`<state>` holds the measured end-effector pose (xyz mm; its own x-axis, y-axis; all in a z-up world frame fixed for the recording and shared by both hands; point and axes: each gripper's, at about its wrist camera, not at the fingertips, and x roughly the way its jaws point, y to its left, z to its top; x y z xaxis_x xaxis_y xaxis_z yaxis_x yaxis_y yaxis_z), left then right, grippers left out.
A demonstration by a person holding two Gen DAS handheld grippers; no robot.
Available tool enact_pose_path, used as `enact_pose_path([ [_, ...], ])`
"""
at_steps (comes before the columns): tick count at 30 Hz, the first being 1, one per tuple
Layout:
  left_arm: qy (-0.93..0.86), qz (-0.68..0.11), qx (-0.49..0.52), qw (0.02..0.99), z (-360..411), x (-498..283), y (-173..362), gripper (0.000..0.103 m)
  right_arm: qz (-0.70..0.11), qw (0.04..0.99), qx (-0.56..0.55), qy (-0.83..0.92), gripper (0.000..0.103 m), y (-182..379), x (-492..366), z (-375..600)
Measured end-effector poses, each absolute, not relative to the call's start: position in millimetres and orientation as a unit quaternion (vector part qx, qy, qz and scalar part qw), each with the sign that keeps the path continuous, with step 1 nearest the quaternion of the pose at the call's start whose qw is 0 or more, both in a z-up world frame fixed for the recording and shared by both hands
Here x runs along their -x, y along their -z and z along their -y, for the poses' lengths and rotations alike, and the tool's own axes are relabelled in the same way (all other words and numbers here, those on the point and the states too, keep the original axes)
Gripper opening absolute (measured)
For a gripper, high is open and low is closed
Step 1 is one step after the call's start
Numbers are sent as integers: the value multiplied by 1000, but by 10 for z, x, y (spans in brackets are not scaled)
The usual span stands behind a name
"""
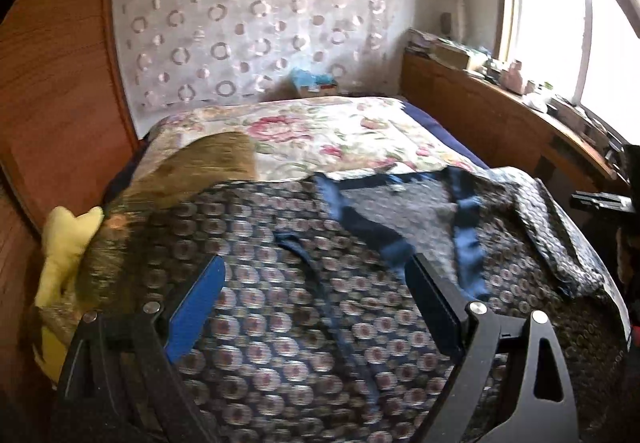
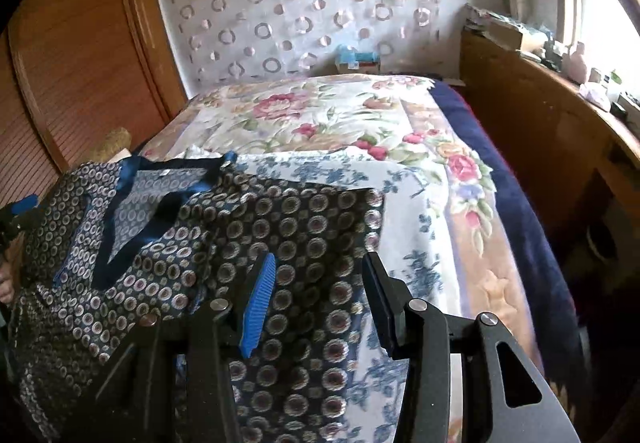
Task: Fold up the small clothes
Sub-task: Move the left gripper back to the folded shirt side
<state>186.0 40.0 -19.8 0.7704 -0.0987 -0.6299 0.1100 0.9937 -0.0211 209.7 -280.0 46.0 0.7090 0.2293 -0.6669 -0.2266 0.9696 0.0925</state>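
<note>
A: Bedroom, bed (image 2: 472,179) under a floral cover, circle-patterned curtain hanging on the far wall. What is lying on it?

B: One dark top (image 1: 304,283) printed with small rings is spreading over the near half of the bed. Its neckline (image 1: 396,199), trimmed in blue, is pointing to the far side, so the long axis seems to be running near to far.

A: Where are the tools sitting relative to it?

B: The left gripper (image 1: 316,303) is hovering over the middle of the body, jaws standing wide apart, nothing between them. The right gripper (image 2: 320,295) is hanging over the top's right edge, jaws also wide, gripping nothing; ringed cloth is showing under its left finger and a blue-flowered sheet (image 2: 416,227) under its right one.

A: So which is nearer an edge?

B: The right one, I would judge. A right panel (image 2: 312,199) is already looking doubled over, lying flat on the sheet.

A: Room to work?

B: Plenty on the far side and to the right, where bare cover is showing. To the left a yellow cloth (image 1: 64,255) and a brown fuzzy thing (image 1: 216,159) are crowding the top's left edge, with a wooden panel (image 1: 52,83) just beyond. Blur is making finer folds hard to read.
</note>
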Motion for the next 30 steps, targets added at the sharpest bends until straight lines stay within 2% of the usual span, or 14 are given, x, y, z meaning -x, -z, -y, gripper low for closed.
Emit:
enact_pose_path([
  [4, 32, -330, -8, 943, -639, -1899, 181, 90, -376, 920, 7, -109, 47, -326, -2198, 2771],
  [7, 22, -333, -3, 943, -800, -1954, 186, 84, -390, 915, 9, -100, 47, -277, -2309, 2801],
  [12, 9, -347, 7, 938, -1028, -2091, 258, 66, -404, 910, 6, -96, 47, -218, -2441, 2851],
  [15, -2, -361, 8, 933, -1160, -2184, 331, 59, -411, 906, 6, -96, 47, -187, -2505, 2847],
  [30, -4, -418, 53, 907, -1561, -2465, 589, 58, -403, 910, 29, -91, 48, -124, -2505, 2778],
])
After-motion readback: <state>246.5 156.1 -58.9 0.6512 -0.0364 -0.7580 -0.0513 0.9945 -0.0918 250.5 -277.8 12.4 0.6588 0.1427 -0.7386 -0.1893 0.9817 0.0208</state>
